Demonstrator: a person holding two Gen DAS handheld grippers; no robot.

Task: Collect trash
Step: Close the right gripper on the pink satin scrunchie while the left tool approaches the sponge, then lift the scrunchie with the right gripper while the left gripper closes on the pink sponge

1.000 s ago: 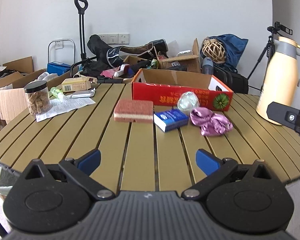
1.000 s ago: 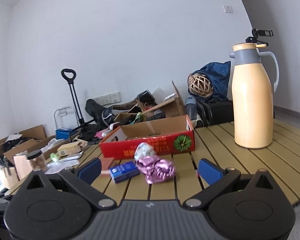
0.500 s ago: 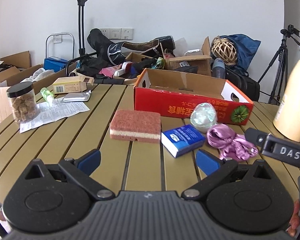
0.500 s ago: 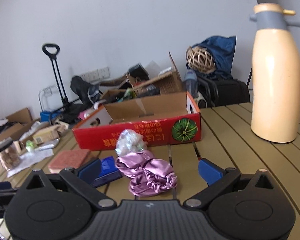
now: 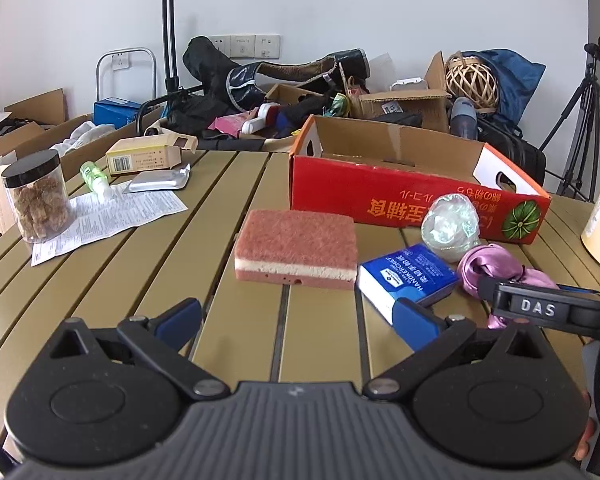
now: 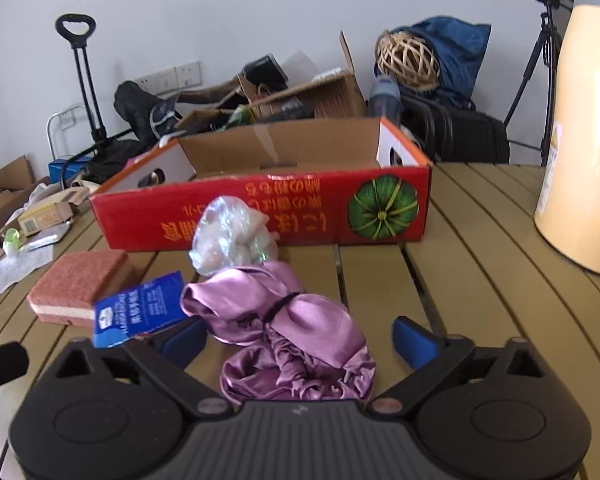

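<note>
Nothing lies in the red box (image 6: pixel 260 200) yet; the right claw (image 6: pixel 296 338), empty, is closing around the purple cloth (image 6: pixel 292 332).

Both wrist cams look low across the counter (image 5: pixel 140 264) toward red box (image 6: pixel 260 208); right cam nearer, both share it.

- pink rectangular sponge (image 5: pixel 296 249) left of blue tissue pack (image 5: pixel 410 278)
- purple satin cloth (image 6: pixel 284 328) before crumpled clear plastic wrap (image 6: pixel 232 236)
- red cardboard box (image 6: pixel 300 204) behind all, on slatted wooden table (image 5: pixel 148 264)
</note>
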